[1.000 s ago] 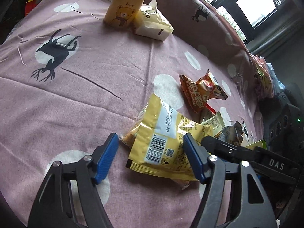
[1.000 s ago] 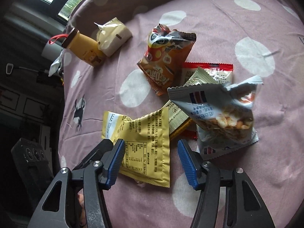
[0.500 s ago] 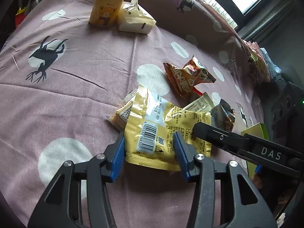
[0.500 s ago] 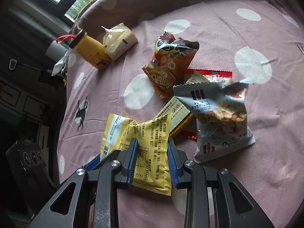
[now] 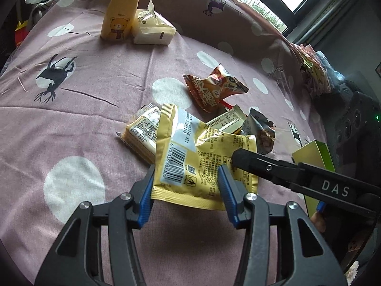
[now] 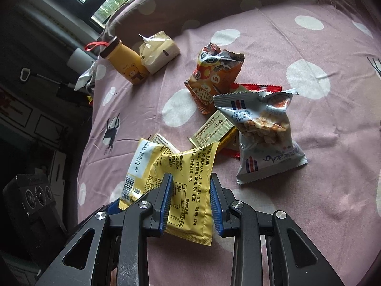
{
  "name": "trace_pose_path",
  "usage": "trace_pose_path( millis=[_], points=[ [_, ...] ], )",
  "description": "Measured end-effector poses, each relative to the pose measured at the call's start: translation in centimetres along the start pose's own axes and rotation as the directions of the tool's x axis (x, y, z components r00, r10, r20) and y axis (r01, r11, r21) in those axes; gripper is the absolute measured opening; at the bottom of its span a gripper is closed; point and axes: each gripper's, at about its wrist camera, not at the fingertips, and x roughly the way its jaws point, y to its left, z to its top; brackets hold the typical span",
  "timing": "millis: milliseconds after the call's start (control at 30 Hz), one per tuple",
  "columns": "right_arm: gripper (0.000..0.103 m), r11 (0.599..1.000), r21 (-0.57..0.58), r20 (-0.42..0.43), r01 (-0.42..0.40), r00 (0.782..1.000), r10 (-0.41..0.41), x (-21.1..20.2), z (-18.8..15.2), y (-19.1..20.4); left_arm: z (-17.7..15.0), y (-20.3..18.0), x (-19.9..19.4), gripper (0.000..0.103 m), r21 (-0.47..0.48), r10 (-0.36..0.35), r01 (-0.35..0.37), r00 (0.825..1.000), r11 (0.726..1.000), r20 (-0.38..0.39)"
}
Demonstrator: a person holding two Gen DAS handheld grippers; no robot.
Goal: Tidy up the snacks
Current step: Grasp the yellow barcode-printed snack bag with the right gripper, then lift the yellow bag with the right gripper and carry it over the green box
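Snacks are mostly unsorted, by my reading: only the yellow packet (image 5: 204, 166) is in hand, its near edge lifted off the table (image 5: 83, 124). Both the left gripper (image 5: 185, 190) and right gripper (image 6: 189, 201) have their fingers clamped on it. The orange bag (image 6: 214, 76), grey bag (image 6: 262, 131) and 2 flat packets lie loosely heaped behind it.

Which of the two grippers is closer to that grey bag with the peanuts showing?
Right. The right gripper clamps the yellow packet just beside the grey bag; the left gripper grips the packet's far end.
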Motion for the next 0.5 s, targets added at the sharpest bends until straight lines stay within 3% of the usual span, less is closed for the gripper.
trace_pose_path(
  millis=[500],
  points=[
    [0.033,0.998,-0.057,0.076,0.02,0.997,-0.015,-2.8,-0.7,1.5,-0.3,-1.6,-2.4,0.049,0.028,-0.014,0.012,0.997,1.0,0.075]
  ],
)
